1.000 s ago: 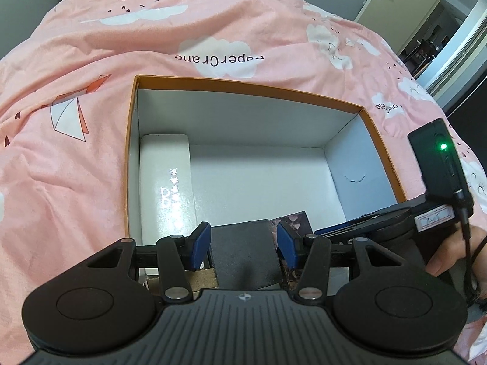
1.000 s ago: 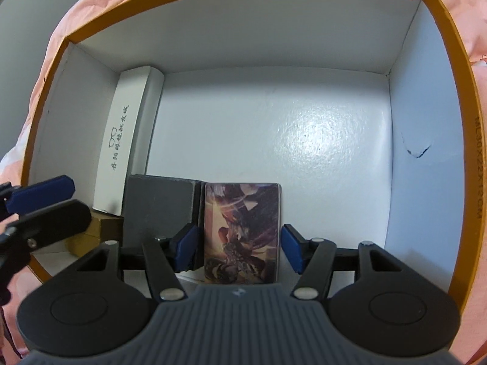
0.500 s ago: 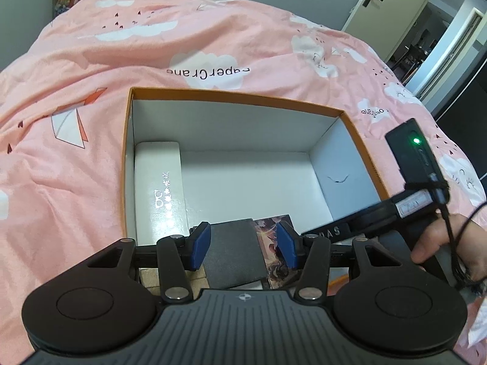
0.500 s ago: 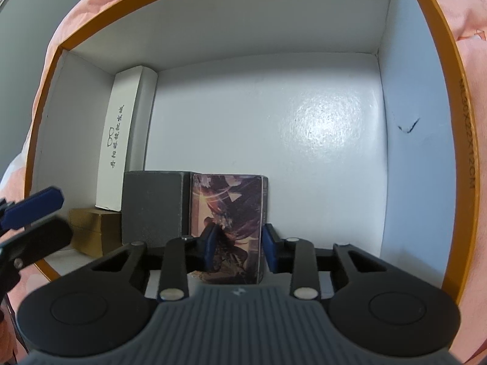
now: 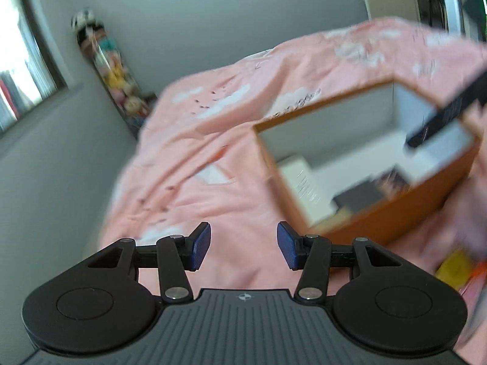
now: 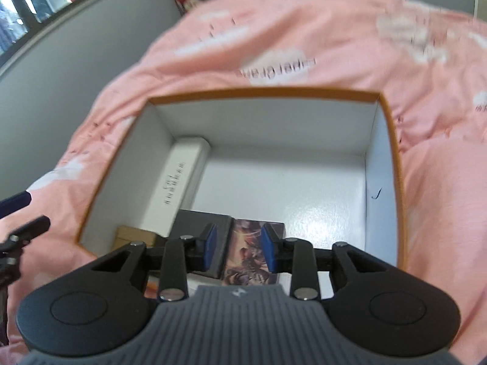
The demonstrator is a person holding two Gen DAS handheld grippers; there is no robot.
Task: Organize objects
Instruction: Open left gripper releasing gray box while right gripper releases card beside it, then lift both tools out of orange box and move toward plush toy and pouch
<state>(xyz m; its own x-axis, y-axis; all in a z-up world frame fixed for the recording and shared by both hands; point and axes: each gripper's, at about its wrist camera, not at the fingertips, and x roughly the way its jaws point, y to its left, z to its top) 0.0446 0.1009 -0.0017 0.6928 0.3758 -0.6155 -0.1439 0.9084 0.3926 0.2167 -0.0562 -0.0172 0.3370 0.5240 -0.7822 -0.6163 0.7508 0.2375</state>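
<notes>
Illustrated card box (image 6: 254,251) sat in the orange box's (image 6: 392,164) near corner; looked light, stiff, slick, so pinch its long sides. Right gripper (image 6: 236,248) hovered half-open above, left gripper (image 5: 243,248) wide, empty

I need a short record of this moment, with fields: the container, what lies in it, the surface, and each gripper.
container: orange box, open, white inside
contents: long white box along its left wall; dark grey box beside a picture card box; small brown box in the near left corner
surface: pink quilt with white clouds
left gripper: open, empty, over the quilt, left of the orange box
right gripper: open, above the picture card box; contact unclear
</notes>
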